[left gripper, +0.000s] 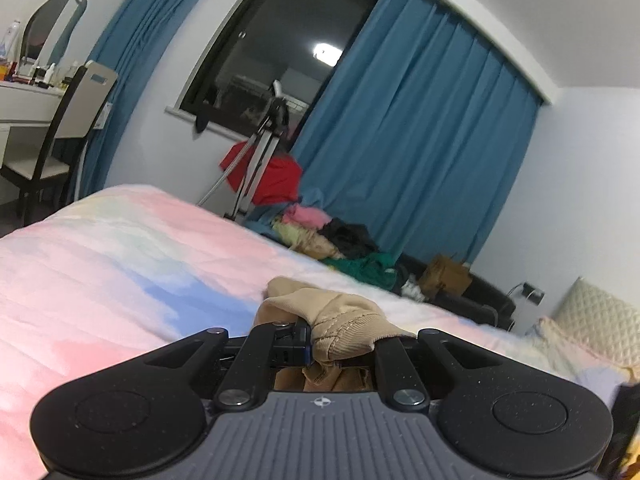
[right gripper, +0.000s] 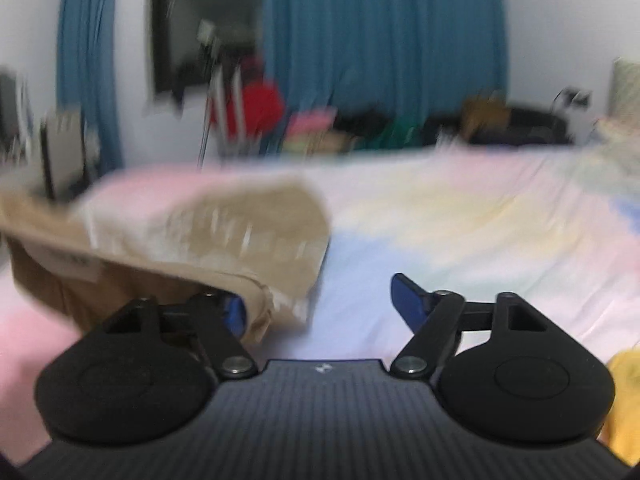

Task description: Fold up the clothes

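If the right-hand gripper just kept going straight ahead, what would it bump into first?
Probably the pastel bedspread: the open right gripper points over bare bed, with the tan garment off to its left. Blur makes depth uncertain.

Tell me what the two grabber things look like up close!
Both are alike: a grey ribbed body with a tiny crosshair mark, two round black discs at the sides, black link bars with silver bolts, and blue pads on the fingers. Left gripper; right gripper, blurrier.

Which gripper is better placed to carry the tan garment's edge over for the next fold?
Left. The left gripper is shut on the tan garment, bunched between its fingers. The right gripper is open; the cloth only drapes over one finger.
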Tool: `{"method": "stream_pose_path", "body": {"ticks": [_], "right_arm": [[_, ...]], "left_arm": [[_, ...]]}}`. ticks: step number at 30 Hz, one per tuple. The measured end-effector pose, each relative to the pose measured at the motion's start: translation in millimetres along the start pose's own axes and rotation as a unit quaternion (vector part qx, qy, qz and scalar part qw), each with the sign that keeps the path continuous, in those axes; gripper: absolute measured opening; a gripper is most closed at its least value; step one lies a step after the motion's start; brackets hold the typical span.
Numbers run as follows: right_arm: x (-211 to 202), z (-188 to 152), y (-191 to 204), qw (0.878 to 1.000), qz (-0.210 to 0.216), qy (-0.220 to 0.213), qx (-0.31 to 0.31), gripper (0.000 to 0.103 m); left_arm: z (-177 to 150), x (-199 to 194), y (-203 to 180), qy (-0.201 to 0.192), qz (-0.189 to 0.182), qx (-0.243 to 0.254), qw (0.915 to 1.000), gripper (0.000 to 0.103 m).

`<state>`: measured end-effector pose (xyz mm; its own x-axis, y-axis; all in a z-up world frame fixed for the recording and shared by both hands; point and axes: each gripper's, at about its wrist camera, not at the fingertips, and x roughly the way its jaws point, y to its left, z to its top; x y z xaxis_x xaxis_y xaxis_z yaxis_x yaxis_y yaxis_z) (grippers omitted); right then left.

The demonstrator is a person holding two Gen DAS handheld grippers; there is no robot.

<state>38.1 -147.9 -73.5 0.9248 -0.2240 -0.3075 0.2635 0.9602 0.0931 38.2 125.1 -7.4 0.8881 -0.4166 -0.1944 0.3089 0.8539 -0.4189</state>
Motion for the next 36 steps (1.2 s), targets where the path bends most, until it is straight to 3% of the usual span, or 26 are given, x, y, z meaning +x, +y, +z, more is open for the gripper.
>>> {"method": "stream_pose_path", "body": {"ticks": [4,5,10,11,13,15,16,18,21,26,31,36], "right_arm": [[-43,24,-15,0.988,-0.033,-0.148,0.01,0.07],[-44,25,-18,0.987,-0.034,-0.154,0.011,0.07],[-2,15,-34,0.999,-0.006,-0.016,0.037,0.07],[7,13,-37,0.999,0.0,0.011,0.042,0.065],[24,10,-44,0.996,0.011,0.067,0.052,0.044],[39,3,-47,0.991,0.026,0.115,0.069,0.016],[41,0,-47,0.989,0.029,0.125,0.074,0.014],[39,1,-45,0.99,0.036,0.118,0.07,0.008],[28,6,-42,0.994,0.048,0.082,0.061,0.007],[15,21,-37,0.995,0.074,0.03,0.065,0.007],[10,25,-45,0.992,0.086,0.039,0.082,0.007],[11,25,-48,0.988,0.1,0.051,0.107,0.007]], "left_arm": [[0,-2,-15,0.008,-0.04,0.029,0.9988,0.01],[-3,-1,-20,0.014,-0.046,0.039,0.9981,0.01],[-16,12,-27,0.059,-0.033,0.063,0.9957,0.01],[-19,17,-24,0.07,-0.026,0.059,0.9954,0.01],[-24,26,-19,0.094,-0.011,0.053,0.9941,0.01],[-28,35,-14,0.119,0.004,0.051,0.9916,0.011],[-30,39,-12,0.131,0.011,0.05,0.9901,0.012],[-32,47,-9,0.152,0.021,0.052,0.9868,0.014],[-32,52,-5,0.174,0.035,0.059,0.9824,0.018],[-34,48,-4,0.214,0.045,0.079,0.9725,0.036],[-43,32,-18,0.236,0.027,0.149,0.96,0.064],[-58,32,-43,0.217,0.011,0.203,0.9548,0.071]]}}
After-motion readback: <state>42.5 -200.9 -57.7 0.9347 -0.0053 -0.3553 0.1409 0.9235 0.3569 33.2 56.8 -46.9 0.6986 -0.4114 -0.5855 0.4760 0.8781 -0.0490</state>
